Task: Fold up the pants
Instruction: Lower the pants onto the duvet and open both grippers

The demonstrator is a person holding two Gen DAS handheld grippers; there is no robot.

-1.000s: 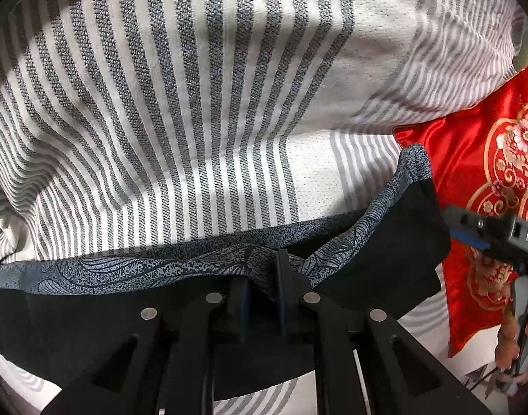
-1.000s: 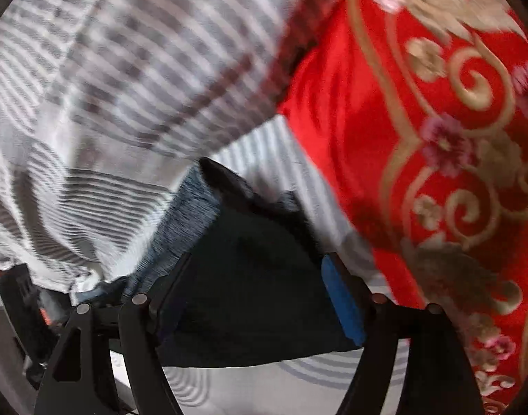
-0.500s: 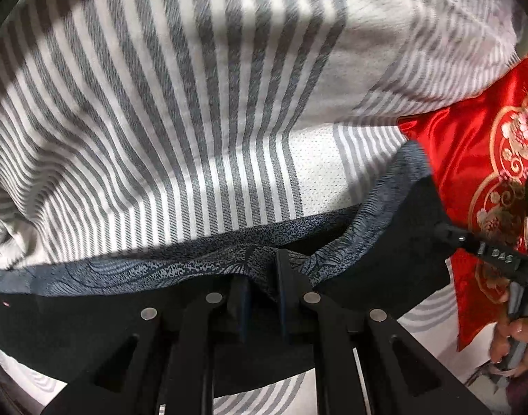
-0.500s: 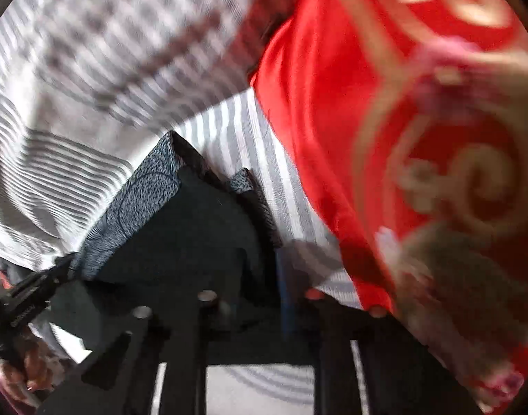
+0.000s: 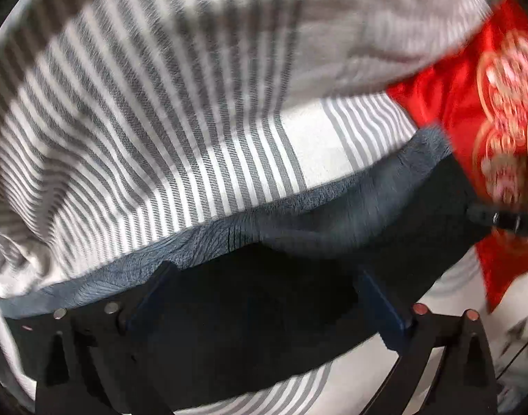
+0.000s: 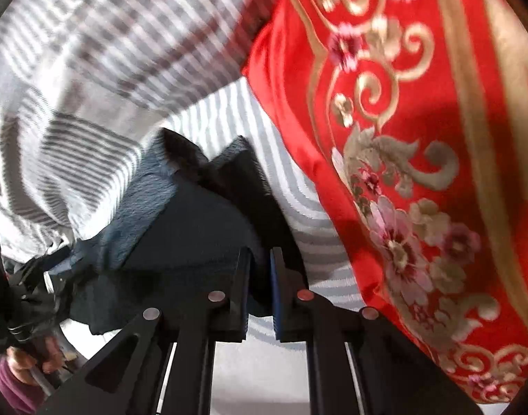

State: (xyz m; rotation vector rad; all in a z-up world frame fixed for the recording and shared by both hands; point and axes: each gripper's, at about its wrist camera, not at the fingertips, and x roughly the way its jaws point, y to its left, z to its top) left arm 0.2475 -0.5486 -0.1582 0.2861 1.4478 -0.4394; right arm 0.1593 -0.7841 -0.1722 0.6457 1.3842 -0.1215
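The dark pants with a blue-grey patterned band lie folded on the striped bed sheet. My left gripper is open, its fingers wide apart over the dark cloth. In the right wrist view the pants lie left of centre. My right gripper is shut on the pants' near right edge. The right gripper also shows at the right edge of the left wrist view.
A red quilt with gold floral embroidery lies to the right of the pants, also in the left wrist view. A bunched striped blanket lies behind. The person's hand on the left gripper shows at lower left.
My left gripper has opened and let go of the patterned band. My right gripper has shut on the pants' right edge.
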